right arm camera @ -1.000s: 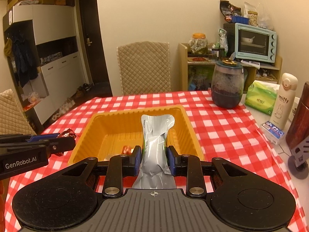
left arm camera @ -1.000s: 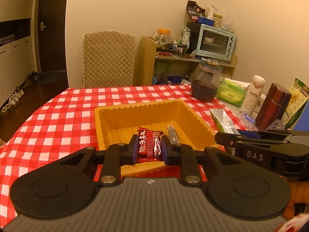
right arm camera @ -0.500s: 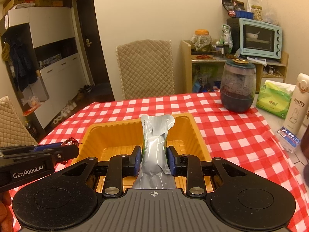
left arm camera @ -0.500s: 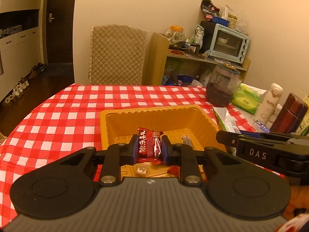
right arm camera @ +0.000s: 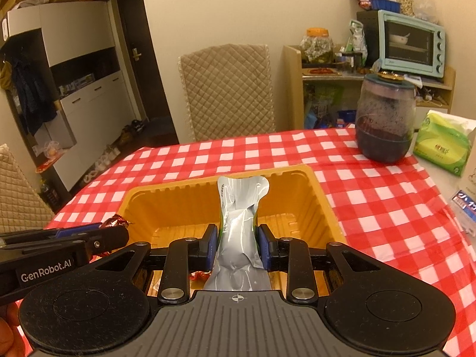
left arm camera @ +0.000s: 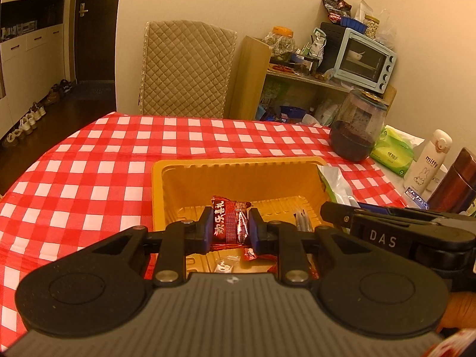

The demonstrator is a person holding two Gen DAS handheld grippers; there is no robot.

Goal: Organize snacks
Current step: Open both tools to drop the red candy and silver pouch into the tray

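The left claw (left arm camera: 228, 228) is clamped on a red candy packet (left arm camera: 229, 226) and the right claw (right arm camera: 238, 247) on a silver pouch (right arm camera: 239, 223), both over the yellow tray (right arm camera: 322, 196) on the desk (left arm camera: 89, 178); a few sweets already lie inside, these two await release

Home dining area: table (right arm camera: 372, 196) under a red-checked cloth, quilted chair (right arm camera: 226, 89) behind it, wooden shelf (left arm camera: 253, 77) cluttered with jars and packets, blue toaster oven (right arm camera: 412, 43) on top, tissue pack (right arm camera: 440, 145), shoes (left arm camera: 29, 116) lined along the hallway floor, white cabinets (right arm camera: 77, 68) by the door.
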